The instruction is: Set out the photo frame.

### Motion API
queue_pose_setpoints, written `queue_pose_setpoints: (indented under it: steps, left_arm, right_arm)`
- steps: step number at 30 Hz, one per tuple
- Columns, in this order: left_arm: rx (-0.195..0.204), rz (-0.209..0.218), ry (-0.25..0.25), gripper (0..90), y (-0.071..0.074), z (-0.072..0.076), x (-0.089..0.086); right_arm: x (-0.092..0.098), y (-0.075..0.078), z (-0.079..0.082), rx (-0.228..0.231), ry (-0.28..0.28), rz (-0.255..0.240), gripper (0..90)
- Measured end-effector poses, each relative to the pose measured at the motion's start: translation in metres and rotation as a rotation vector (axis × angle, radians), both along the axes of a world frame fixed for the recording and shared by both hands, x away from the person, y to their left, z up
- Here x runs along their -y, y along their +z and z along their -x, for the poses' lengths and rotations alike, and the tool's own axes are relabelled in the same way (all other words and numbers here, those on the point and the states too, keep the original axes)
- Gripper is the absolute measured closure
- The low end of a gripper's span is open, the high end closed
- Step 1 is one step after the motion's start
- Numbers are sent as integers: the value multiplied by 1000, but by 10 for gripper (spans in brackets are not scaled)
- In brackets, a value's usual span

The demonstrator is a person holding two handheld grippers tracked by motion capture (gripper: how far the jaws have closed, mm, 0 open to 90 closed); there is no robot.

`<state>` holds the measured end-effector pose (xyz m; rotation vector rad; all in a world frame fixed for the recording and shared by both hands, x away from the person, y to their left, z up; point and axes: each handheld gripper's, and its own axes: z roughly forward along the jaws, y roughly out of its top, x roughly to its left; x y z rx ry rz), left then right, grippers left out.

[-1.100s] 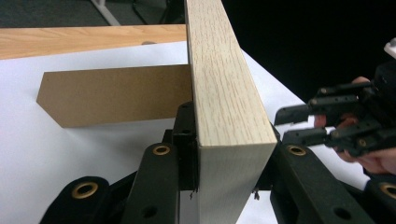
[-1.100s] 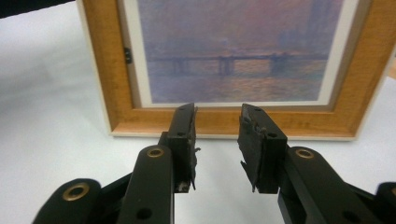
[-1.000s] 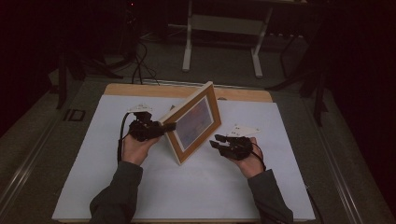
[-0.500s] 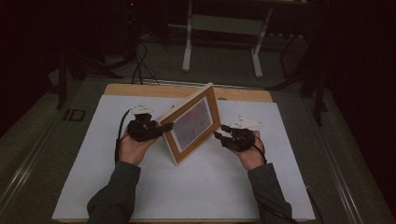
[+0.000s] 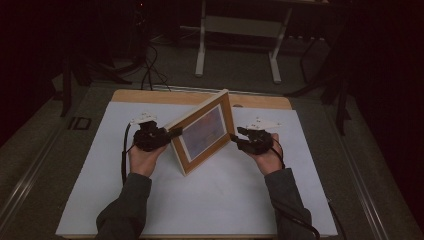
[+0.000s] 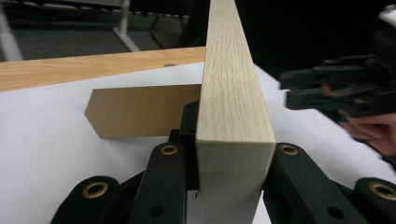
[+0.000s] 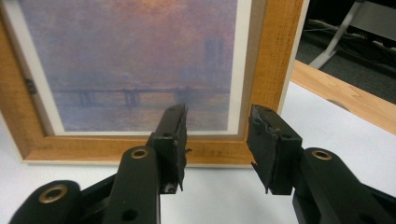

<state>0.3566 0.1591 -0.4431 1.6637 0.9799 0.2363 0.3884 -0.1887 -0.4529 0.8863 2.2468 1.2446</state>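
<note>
Picture frame (image 5: 204,131) is standing on the table (image 5: 100,200), left gripper (image 6: 233,186) jaws closing on its edge as right gripper (image 7: 217,140) jaws, empty, are opening and nearing.

A white sheet (image 5: 210,200) covers the wooden table (image 5: 150,96); a picture frame (image 5: 202,131) stands on it.

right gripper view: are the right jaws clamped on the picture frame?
No. The right gripper has its jaws apart with nothing between them, short of the picture frame standing ahead.
</note>
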Motion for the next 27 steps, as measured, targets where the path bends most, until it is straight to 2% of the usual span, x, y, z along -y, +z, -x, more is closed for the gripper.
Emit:
queue_pose_setpoints:
  steps: [5, 14, 19, 27]
  left_arm:
    - [-9, 17, -34, 762, 0, -2, -3]
    - [-16, 32, -95, 762, 0, -5, -5]
    - [-12, 16, -122, 762, 2, -6, -3]
    - [-24, 15, -155, 761, 2, -9, -5]
  right_arm:
    - [1, 1, -8, -8, -6, 6, 561]
    - [5, 5, -20, -20, -26, -24, 539]
    - [9, 6, -26, -38, -31, -45, 511]
    - [15, 8, -36, -54, -45, -89, 458]
